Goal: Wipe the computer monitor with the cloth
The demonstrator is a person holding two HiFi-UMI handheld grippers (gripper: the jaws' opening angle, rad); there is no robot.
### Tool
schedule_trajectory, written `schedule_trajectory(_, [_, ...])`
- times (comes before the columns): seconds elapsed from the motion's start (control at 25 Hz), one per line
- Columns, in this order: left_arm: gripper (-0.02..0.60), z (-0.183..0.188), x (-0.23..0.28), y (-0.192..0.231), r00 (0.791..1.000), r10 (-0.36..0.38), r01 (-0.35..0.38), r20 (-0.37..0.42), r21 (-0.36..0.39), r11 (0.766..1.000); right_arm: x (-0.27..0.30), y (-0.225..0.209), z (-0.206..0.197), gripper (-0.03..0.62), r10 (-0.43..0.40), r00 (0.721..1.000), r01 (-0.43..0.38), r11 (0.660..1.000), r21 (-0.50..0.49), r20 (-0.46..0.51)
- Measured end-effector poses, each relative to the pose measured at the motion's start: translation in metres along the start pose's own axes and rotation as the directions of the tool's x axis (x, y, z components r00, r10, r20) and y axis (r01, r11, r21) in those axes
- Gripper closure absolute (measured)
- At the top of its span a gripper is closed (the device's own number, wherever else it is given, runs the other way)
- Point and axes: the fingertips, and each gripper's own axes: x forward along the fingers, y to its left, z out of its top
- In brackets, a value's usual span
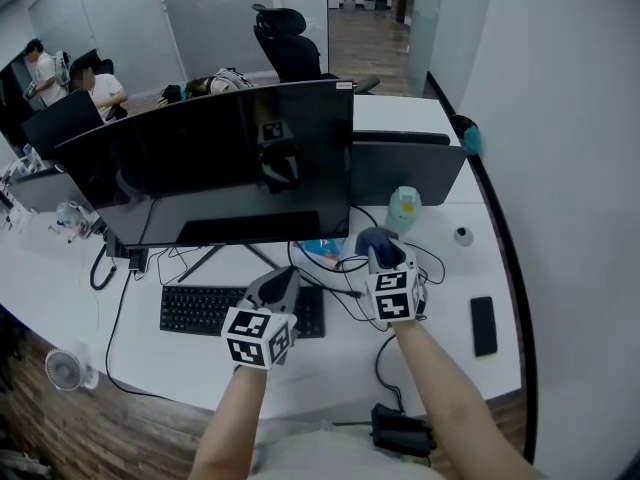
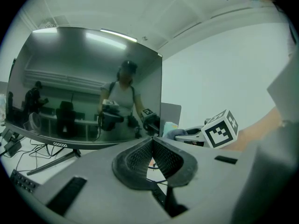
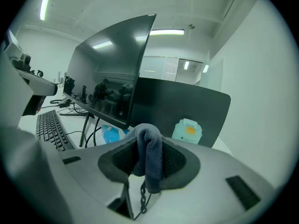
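1. The right gripper [image 3: 148, 158] is clenched on the dark cloth [image 3: 150, 150], which is folded between its jaws and hangs down.
2. The gripper is held over the middle of the desk [image 1: 445, 353], just below the lower right corner of the monitor [image 1: 220, 153], with the cloth apart from the screen.
3. The left gripper [image 2: 152, 146] has its jaws pressed together with nothing between them. It is over the right end of the keyboard [image 1: 200, 310], toward the desk's near edge.
4. The monitor stands upright toward the far edge, and its screen is dark.

Office, desks [image 1: 430, 318], monitor [image 1: 215, 158], swivel chair [image 1: 285, 43]
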Motion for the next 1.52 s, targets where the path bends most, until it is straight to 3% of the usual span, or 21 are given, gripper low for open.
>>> schedule_trajectory(0.32, [0.574,-0.002,-0.001,-0.001,1.0,-0.003,0.003,0.01,-0.015,1.0,-0.028,-0.008,-0.002,0.465,-0.044,0.998,0.044,0.999,0.0,0.035])
schedule_trajectory(0.68, [0.574,0.004,-0.012,0.001,0.999,-0.017,0.017,0.042,-0.006,1.0,-0.06,-0.005,0.015,0.465,-0.094,0.988,0.087,0.994,0.063,0.121])
schedule_trajectory(1.04, [0.574,0.011,-0.035,0.013,0.994,-0.007,0.005,0.113,0.017,1.0,-0.09,0.041,0.026,0.47,-0.052,0.978,0.031,0.994,0.109,0.2])
schedule_trajectory(1.28, [0.574,0.017,-0.056,0.018,0.988,-0.049,0.04,0.148,0.067,0.997,-0.108,0.07,0.035,0.476,-0.063,0.974,0.024,0.984,0.177,0.217])
schedule_trajectory(1.52, [0.574,0.023,-0.078,0.033,0.984,-0.055,0.044,0.168,0.067,0.997,-0.121,0.11,0.051,0.477,-0.037,0.97,-0.011,0.981,0.195,0.242])
